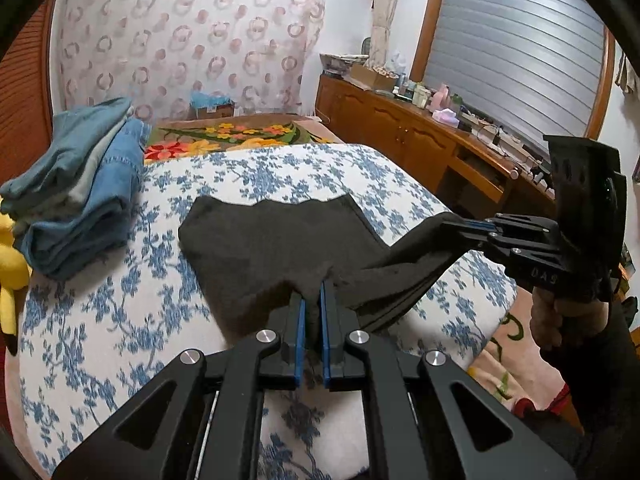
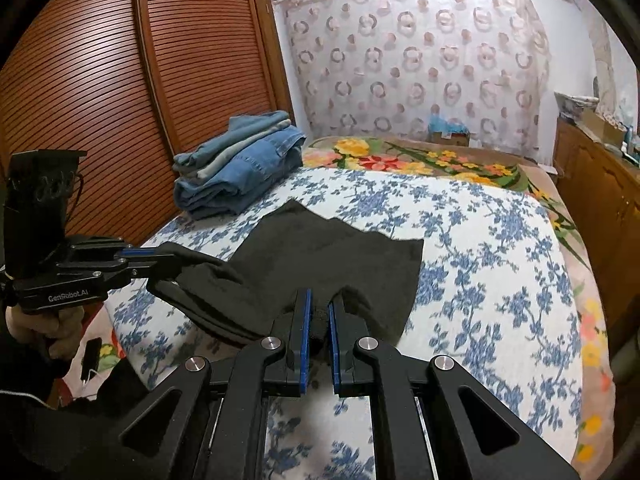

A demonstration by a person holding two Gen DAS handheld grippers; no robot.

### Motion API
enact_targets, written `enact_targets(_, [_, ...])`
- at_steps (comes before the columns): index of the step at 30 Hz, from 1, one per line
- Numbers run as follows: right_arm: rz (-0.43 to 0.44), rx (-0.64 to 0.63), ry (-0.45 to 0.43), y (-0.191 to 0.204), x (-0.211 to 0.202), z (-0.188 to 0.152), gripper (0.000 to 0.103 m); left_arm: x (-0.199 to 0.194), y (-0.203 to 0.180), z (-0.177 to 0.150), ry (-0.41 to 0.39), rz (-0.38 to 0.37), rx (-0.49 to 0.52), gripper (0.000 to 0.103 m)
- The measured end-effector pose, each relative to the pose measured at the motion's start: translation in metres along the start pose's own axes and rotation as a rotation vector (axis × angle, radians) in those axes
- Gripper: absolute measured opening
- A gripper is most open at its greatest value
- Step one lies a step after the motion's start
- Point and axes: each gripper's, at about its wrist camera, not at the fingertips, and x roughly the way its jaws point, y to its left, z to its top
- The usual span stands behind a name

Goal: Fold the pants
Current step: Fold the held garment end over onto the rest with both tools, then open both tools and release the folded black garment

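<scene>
Gripping the near edge of the dark charcoal knit pants (image 1: 276, 240) at two points, both grippers are clamped shut on bunched cloth. The left gripper (image 1: 314, 292) pinches a fold at the near edge, while the right gripper (image 2: 318, 304) holds the neighbouring stretch, so the fabric between them hangs in a taut ridge just above the blue-and-white floral bed cover (image 1: 100, 320). The rest of the garment lies flat on the bed, stretching away from the person toward the far jagged edge. Its long axis seems to run forward from the grippers, so the coming fold likely carries the held edge straight ahead. A stack of folded blue denim jeans (image 2: 240, 168) sits well apart, at the bed's far left.
</scene>
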Motion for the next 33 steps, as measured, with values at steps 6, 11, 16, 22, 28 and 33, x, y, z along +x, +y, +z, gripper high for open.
enact_targets(6, [-0.012,0.0,-0.027,-0.007,0.009,0.011,0.008,0.013,0.009,0.015,-0.01,0.021,0.0,0.007])
enact_targets(11, [-0.037,-0.005,-0.032,-0.014,0.03,0.019,0.008,0.027,0.02,0.028,-0.014,0.035,-0.01,0.007])
enact_targets(16, [-0.06,0.008,-0.029,-0.023,0.054,0.032,0.008,0.04,0.028,0.042,-0.017,0.054,-0.011,0.007])
enact_targets(22, [-0.075,0.015,-0.011,-0.031,0.084,0.045,0.008,0.053,0.039,0.051,-0.014,0.08,-0.026,0.007])
enact_targets(28, [-0.082,0.041,0.045,-0.04,0.113,0.046,0.008,0.07,0.05,0.048,0.023,0.101,-0.049,0.014])
enact_targets(33, [-0.101,0.038,0.052,-0.043,0.12,0.05,0.018,0.065,0.052,0.043,0.003,0.119,-0.051,0.055])
